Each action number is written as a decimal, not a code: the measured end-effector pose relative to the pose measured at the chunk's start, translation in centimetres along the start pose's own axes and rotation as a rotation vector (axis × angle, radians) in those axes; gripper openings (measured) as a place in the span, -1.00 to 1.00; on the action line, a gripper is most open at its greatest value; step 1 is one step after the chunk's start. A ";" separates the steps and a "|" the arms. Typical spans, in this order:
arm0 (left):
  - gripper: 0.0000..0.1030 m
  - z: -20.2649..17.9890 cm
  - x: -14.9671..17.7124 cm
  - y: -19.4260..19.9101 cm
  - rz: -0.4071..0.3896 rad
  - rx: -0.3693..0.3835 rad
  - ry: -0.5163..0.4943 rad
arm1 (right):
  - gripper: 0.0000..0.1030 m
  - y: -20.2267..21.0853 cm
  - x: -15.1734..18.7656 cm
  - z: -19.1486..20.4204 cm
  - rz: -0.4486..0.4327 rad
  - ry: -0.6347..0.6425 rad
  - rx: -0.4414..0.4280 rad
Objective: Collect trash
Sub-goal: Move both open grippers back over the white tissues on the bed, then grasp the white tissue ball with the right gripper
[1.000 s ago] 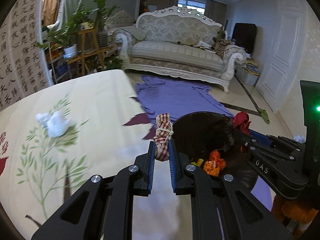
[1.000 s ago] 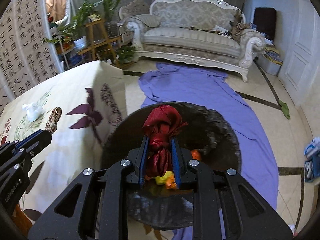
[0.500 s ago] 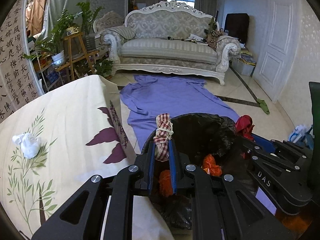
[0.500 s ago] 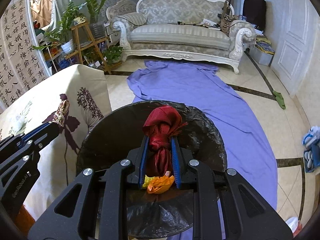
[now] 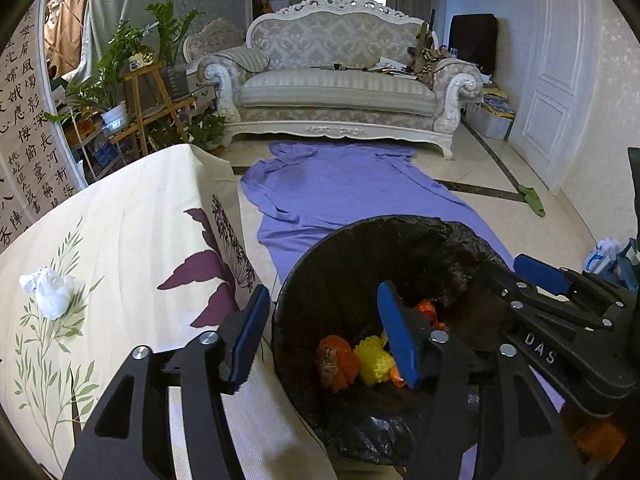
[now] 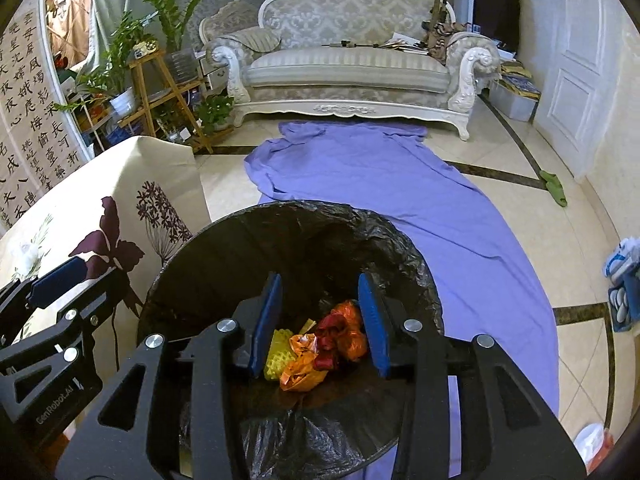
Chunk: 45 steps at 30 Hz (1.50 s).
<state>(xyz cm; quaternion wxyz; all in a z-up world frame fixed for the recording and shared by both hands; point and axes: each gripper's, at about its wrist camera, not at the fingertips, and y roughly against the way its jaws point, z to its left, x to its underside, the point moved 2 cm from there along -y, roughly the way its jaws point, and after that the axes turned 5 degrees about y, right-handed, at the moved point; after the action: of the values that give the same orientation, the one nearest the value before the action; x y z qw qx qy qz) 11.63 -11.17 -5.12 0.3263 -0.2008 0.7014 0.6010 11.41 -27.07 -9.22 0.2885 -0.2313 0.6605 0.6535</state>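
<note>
Both grippers are hanging over the trash bin (image 6: 248, 240), tipped down toward its mouth, because that is where the trash has to go. The left gripper (image 5: 320, 328) is sitting over the bin's near-left rim, right beside the desk (image 5: 120, 220) with its flowered cloth. Its jaws are opening, standing about half apart, and nothing is between them. The right gripper (image 6: 318, 316) is hanging over the middle of the bin. Its jaws are opening too, a smaller way, and nothing is being squeezed between them; the trash showing in the gap is lying down below on the bin's floor. The bin is round and lined with a crinkly black plastic bag, and it is standing on the floor, partly on a purple sheet (image 6: 380, 184). At the bottom a little heap of trash is lying: a dark red cloth bundle (image 6: 332, 340), crumpled orange pieces (image 6: 300, 376), and a bumpy yellow piece (image 6: 276, 354). They look soft and light. One more bit of trash, a white crumpled tissue (image 5: 50, 292), is still sitting on the desk, well apart from the bin, so the job probably is not finished. The left gripper is the nearer one to it.
</note>
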 end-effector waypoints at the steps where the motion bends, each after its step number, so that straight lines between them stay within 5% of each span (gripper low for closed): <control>1: 0.17 0.1 0.0 0.1 -0.001 -0.001 0.005 | -0.21 0.0 0.1 -0.1 0.001 -0.005 0.002; 8: 0.41 1.2 0.3 1.0 -0.014 -0.028 0.031 | 0.00 0.4 0.0 -0.2 -0.008 -0.019 0.013; 19: 0.44 7.6 1.9 4.0 -0.028 -0.127 0.136 | 0.11 1.2 -0.1 3.9 -0.010 0.015 -0.070; 31: 0.45 18.8 5.7 7.7 -0.018 -0.336 0.292 | 0.12 2.3 -0.5 16.7 -0.003 0.197 -0.264; 45: 0.46 28.2 8.3 11.1 -0.020 -0.462 0.458 | 0.28 1.5 -1.6 29.6 0.024 0.368 -0.397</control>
<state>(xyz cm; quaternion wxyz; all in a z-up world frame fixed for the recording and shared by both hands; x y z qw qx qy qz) 4.43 19.37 -4.83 0.1119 -0.4063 0.5997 0.6803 13.93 2.41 -6.45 0.1050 -0.3905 0.5634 0.7205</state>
